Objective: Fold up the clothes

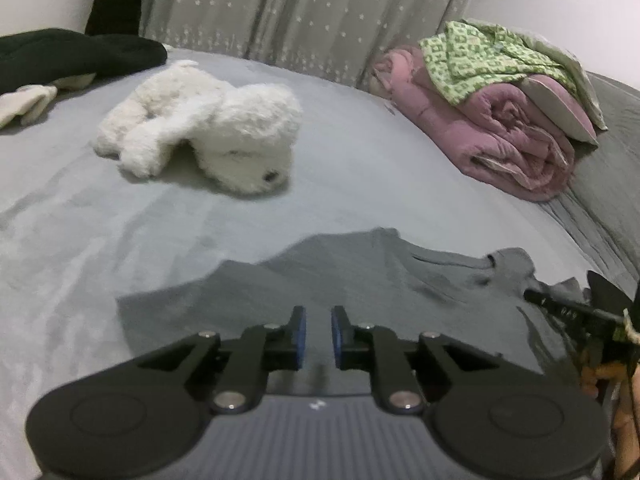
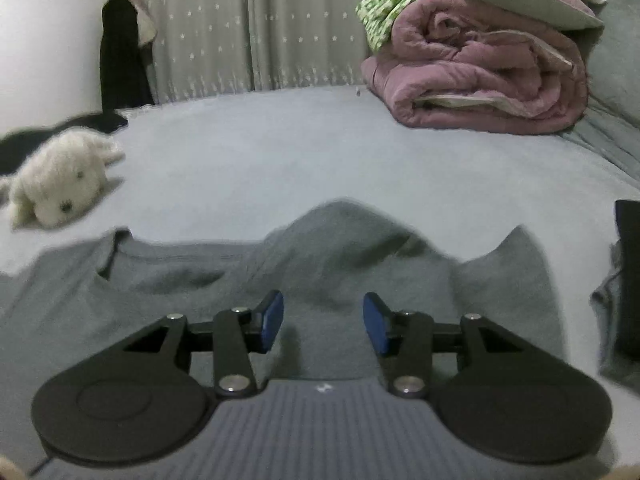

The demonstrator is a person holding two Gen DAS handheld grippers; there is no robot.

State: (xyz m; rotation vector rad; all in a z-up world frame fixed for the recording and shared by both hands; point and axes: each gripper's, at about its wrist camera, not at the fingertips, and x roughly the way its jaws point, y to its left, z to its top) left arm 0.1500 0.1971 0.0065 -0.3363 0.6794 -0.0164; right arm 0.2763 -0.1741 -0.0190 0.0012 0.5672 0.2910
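A grey T-shirt [image 1: 360, 276] lies spread and rumpled on the pale grey bed sheet [image 1: 80, 216]. My left gripper [image 1: 318, 330] hovers over its near part, its blue pads a narrow gap apart with nothing pinched between them. In the right wrist view the same grey T-shirt [image 2: 320, 256] fills the lower middle, its neckline at the left. My right gripper [image 2: 323, 322] stands open above it, pads wide apart and holding nothing. The other gripper and a hand show at the right edge of the left wrist view [image 1: 600, 320].
A white plush dog [image 1: 208, 128] lies on the bed beyond the shirt. A rolled pink quilt [image 1: 516, 136] with a green patterned garment [image 1: 480, 56] stands at the back right. Dark clothing [image 1: 72, 52] lies at the far left. Grey curtains [image 1: 300, 8] hang behind.
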